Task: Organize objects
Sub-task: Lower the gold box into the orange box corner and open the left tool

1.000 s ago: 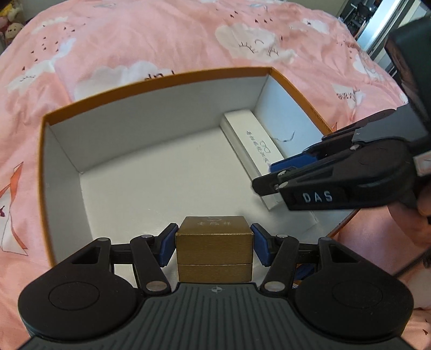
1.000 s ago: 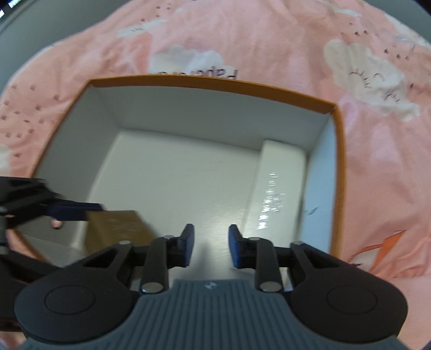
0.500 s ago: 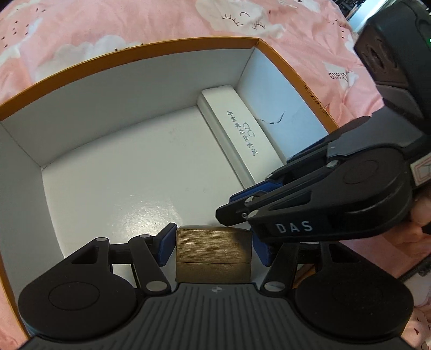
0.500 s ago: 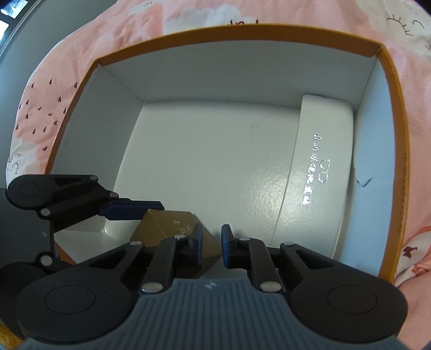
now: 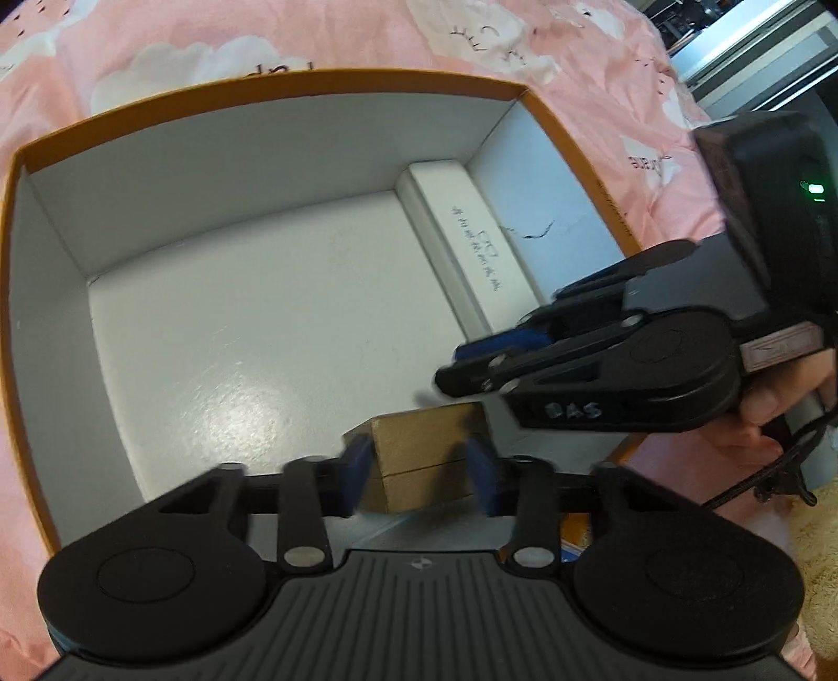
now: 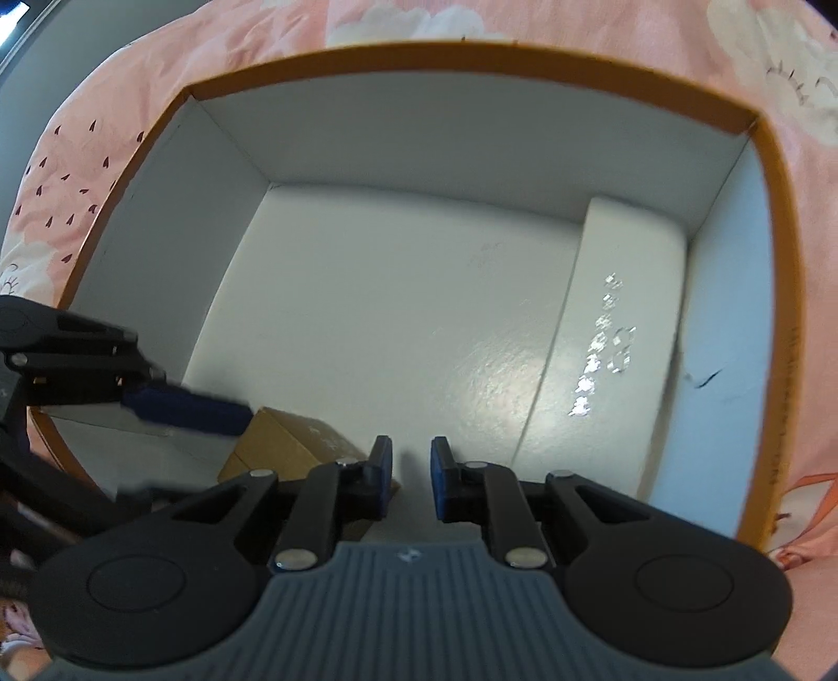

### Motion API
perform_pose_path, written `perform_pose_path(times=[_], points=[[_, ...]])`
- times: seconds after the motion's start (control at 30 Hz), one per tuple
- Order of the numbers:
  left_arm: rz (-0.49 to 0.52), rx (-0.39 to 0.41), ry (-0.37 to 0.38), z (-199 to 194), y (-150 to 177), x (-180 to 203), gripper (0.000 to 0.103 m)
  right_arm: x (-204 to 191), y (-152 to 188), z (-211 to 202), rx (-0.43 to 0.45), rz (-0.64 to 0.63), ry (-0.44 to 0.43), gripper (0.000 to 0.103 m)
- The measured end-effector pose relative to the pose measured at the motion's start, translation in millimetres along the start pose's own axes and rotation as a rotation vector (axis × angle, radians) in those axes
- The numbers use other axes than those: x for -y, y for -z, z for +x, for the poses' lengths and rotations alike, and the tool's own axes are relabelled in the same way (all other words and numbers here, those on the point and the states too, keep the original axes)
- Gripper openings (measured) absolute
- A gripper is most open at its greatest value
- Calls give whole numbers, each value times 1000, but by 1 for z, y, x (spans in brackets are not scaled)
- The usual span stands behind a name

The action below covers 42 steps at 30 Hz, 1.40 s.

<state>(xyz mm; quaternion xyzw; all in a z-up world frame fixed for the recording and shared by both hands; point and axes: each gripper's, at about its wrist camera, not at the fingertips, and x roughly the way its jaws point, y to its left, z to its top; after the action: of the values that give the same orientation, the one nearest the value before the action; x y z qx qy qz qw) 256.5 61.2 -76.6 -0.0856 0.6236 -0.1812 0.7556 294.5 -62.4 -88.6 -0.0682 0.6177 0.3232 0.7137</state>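
Observation:
A small gold box [image 5: 424,453] rests on the floor of a large orange-rimmed box with white inside [image 5: 272,84], near its front wall. My left gripper [image 5: 416,474] stands around the gold box with its pads spread a little off its sides. The gold box also shows in the right wrist view [image 6: 293,437], with a left finger [image 6: 183,406] beside it. My right gripper [image 6: 411,476] hovers over the big box [image 6: 471,63], its jaws narrowly apart and empty. A long white box [image 5: 466,235] lies along the right wall; it also shows in the right wrist view [image 6: 613,325].
The big box sits on a pink bedspread with cloud prints [image 5: 209,47]. My right gripper [image 5: 471,361] reaches in over the right front corner in the left wrist view. The hand holding it [image 5: 780,387] is at the right edge.
My left gripper lowered the gold box into the big box and its pads have opened off it. The box now sits turned a little. My right gripper drew back slightly.

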Motion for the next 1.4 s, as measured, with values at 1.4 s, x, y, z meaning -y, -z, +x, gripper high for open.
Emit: perform_pose_path(times=[1.4], points=[[-299,-79,213,40,-18,-8,21,29,-3,-9,-72,73,1,17]])
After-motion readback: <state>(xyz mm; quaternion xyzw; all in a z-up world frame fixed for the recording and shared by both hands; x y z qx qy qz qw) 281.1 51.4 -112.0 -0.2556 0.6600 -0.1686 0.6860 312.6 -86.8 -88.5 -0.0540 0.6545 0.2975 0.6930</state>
